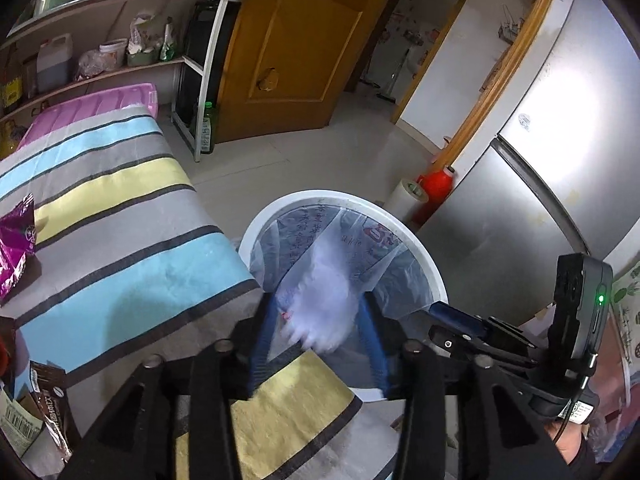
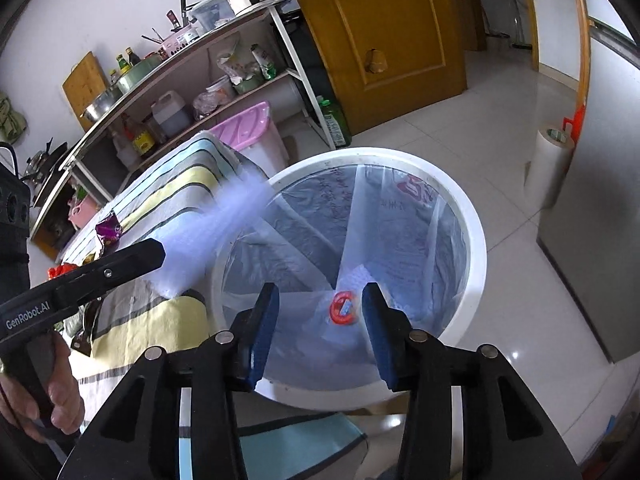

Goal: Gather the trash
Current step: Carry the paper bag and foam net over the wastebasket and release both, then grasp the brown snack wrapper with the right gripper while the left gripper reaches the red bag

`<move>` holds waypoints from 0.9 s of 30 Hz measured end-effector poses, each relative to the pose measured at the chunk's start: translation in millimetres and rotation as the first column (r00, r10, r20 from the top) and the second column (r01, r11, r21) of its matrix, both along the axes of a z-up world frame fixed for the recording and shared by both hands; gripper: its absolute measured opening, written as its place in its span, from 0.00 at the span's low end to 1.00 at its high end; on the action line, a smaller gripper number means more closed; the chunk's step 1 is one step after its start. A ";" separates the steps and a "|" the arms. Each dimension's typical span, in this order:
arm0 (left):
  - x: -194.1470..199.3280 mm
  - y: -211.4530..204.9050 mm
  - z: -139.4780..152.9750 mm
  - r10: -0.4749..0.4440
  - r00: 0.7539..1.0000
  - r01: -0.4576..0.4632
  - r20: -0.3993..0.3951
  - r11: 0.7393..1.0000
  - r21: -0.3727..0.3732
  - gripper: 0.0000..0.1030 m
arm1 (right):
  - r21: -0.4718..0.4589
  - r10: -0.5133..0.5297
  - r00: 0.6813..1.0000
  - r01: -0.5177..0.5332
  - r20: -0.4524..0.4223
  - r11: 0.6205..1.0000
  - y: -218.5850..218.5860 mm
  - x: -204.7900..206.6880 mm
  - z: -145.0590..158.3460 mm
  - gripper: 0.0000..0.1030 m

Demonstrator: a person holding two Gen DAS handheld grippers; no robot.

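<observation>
A white bin [image 1: 436,276] [image 2: 478,240] with a clear liner stands beside the striped table [image 1: 120,200] [image 2: 176,184]. My left gripper [image 1: 320,324] [image 2: 162,254] hangs over the bin's near rim, jaws apart. A blurred white tissue [image 1: 324,300] [image 2: 224,220] lies loose between them, clear of the blue pads [image 1: 266,320]. My right gripper [image 2: 322,320] [image 1: 442,308] stands open above the bin. An orange-red ring-shaped scrap [image 2: 343,309] lies on the liner below it. A purple snack wrapper [image 1: 16,248] [image 2: 110,230] rests on the table.
A brown carton [image 1: 52,408] and a red wrapper [image 2: 60,270] lie at the table's near end. Behind it are a pink lidded box [image 2: 252,128], a cluttered shelf [image 2: 180,92], a green bottle [image 2: 336,124] and a wooden door [image 2: 380,40]. A fridge [image 1: 540,180] and a white roll [image 2: 548,160] stand right.
</observation>
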State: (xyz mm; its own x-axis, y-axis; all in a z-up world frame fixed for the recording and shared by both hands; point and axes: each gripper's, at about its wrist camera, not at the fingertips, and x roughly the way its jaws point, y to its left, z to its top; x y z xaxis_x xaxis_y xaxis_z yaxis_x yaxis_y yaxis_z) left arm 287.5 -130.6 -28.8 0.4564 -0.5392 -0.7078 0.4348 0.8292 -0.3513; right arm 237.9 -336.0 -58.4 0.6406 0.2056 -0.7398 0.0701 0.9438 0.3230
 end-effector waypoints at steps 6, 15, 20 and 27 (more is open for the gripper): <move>-6.6 12.4 8.1 0.016 1.000 -0.016 0.008 0.999 -0.033 0.45 | -0.013 0.000 1.000 0.000 0.024 1.000 5.8 -9.3 10.0 0.43; -35.1 30.4 34.6 0.032 0.995 -0.029 0.094 0.999 -0.038 0.45 | -0.044 0.036 0.996 -0.032 0.085 0.999 31.7 -30.1 39.9 0.43; -50.3 45.1 45.8 0.059 0.989 -0.055 0.138 0.998 -0.034 0.45 | -0.051 0.066 0.991 -0.061 0.112 0.997 47.8 -41.8 53.1 0.43; -67.4 74.6 50.7 0.118 0.979 -0.114 0.168 0.993 -0.035 0.45 | -0.051 0.102 0.985 -0.096 0.137 0.994 68.0 -56.1 66.1 0.43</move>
